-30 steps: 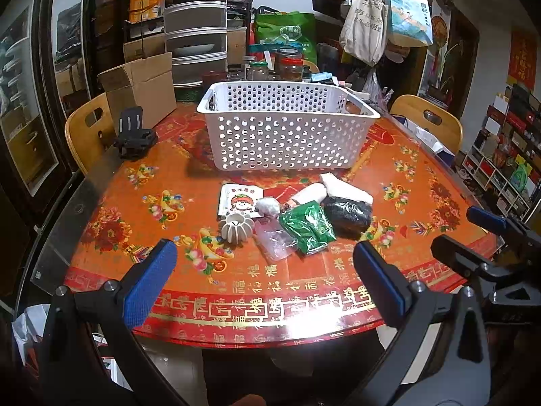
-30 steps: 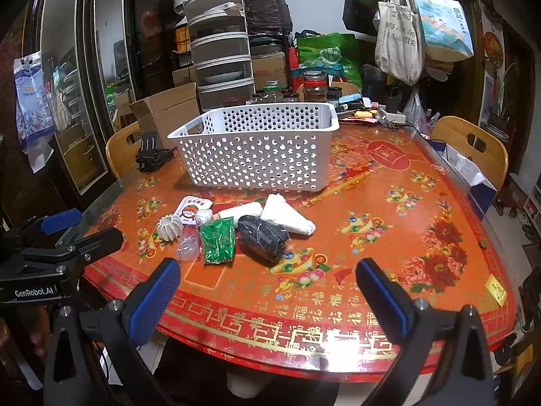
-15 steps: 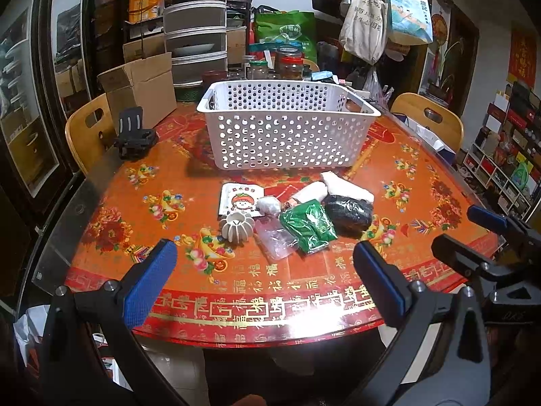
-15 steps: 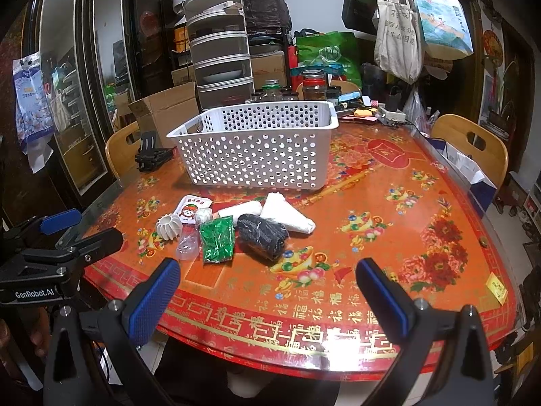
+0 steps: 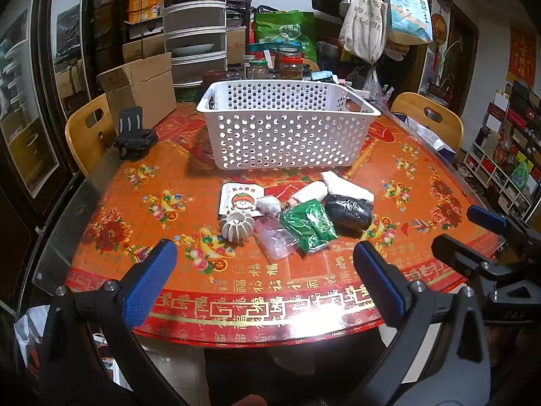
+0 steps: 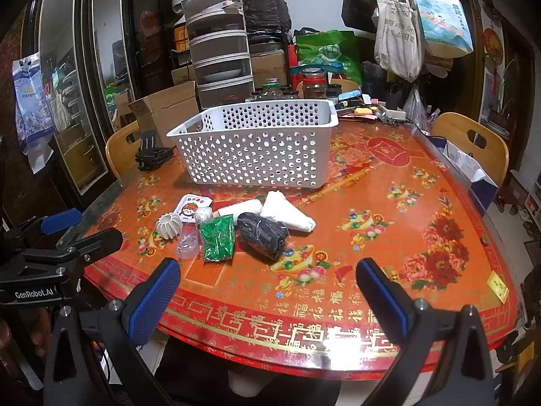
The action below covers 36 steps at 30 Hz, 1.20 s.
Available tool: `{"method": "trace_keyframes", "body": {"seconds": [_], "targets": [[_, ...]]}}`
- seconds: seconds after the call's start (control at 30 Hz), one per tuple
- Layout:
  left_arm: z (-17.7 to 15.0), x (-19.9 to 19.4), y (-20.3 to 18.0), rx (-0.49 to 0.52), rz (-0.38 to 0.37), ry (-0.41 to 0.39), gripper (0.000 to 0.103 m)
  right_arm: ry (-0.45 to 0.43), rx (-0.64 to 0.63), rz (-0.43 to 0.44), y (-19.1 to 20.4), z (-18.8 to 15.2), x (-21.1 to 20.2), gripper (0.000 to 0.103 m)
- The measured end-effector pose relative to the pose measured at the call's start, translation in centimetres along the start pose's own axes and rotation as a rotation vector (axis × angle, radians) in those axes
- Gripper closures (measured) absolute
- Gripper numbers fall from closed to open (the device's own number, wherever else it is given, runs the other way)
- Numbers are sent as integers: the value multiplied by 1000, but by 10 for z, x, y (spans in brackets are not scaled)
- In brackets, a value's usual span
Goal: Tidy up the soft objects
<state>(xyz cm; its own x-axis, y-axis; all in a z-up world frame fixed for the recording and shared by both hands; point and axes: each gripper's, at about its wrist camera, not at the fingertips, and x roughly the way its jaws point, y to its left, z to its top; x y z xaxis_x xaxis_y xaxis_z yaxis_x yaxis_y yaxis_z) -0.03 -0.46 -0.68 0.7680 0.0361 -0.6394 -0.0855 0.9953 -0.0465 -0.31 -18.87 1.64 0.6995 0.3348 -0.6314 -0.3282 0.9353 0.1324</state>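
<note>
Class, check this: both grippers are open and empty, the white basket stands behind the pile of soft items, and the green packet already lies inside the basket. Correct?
One error. The green packet is not in the white basket; it lies on the table in the pile, beside the black bundle, as the left wrist view shows. The rest holds.

The table (image 5: 162,169) has a red-orange flowered cover. At frame centre stands a white basket (image 5: 287,135); below it lies a cluster of small soft packets (image 5: 304,213); a black holder (image 5: 133,137) sits at upper left.
</note>
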Motion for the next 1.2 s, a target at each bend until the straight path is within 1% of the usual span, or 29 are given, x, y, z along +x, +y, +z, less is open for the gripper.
{"method": "trace_keyframes", "body": {"seconds": [1.13, 1.2], "targets": [[-1, 0, 0, 2, 1, 1, 0, 8, 2, 5, 2, -3, 4, 0], [-2, 1, 4, -2, 2, -14, 0, 8, 5, 9, 2, -3, 7, 0]]}}
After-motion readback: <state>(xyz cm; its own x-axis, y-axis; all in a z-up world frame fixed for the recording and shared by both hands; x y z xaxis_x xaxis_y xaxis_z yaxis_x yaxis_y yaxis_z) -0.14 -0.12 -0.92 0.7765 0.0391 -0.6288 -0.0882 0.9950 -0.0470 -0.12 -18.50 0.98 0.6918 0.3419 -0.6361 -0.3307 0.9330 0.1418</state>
